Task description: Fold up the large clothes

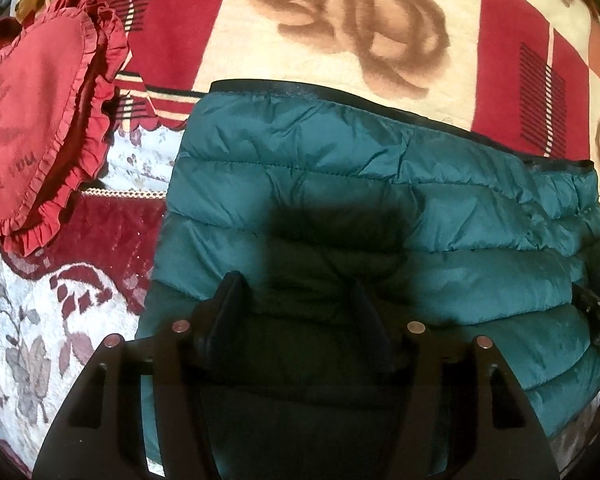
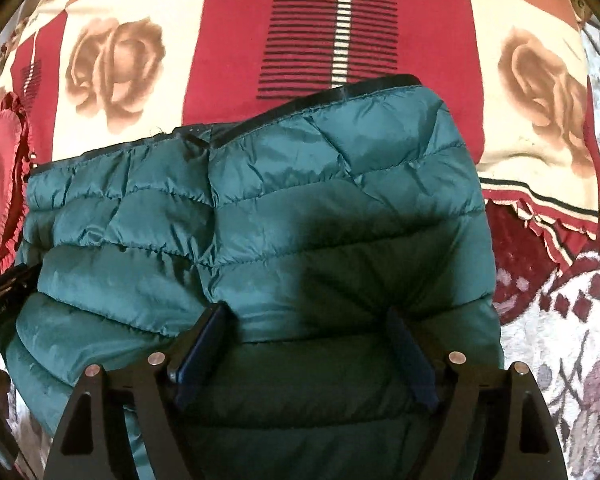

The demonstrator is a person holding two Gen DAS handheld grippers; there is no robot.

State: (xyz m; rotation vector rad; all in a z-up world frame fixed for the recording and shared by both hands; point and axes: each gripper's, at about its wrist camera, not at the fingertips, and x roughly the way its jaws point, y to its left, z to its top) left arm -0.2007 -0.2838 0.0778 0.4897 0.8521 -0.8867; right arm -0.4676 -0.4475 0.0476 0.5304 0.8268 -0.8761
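your left gripper point(image 1: 296, 292) points down at the teal quilted puffer jacket point(image 1: 380, 208), which lies folded on the bed directly ahead of and beneath the fingers. its jaws stand apart, with the jacket's padded surface showing in the gap between them; you cannot tell whether the fingertips touch the fabric, and nothing is pinched. the gripper's shadow falls on the jacket just ahead of the tips. beyond the jacket's dark-bound far edge lies the red and cream rose-print blanket point(image 1: 340, 32). off to the left of this gripper sits a red heart-shaped ruffled cushion point(image 1: 40, 128), and below that cushion, at the gripper's left, is the white floral bedspread point(image 1: 20, 320). at the right edge a black piece of the other tool shows beside the jacket.

your right gripper point(image 2: 308, 320) also angles down over the same jacket, at its right-hand part. its jaws are wide apart, with the quilted fabric bunched slightly between them but not clamped. the jacket's far edge with black binding lies ahead of the fingers; the blanket spreads past it. the bedspread shows to this gripper's right, and the heart cushion is far to its left.
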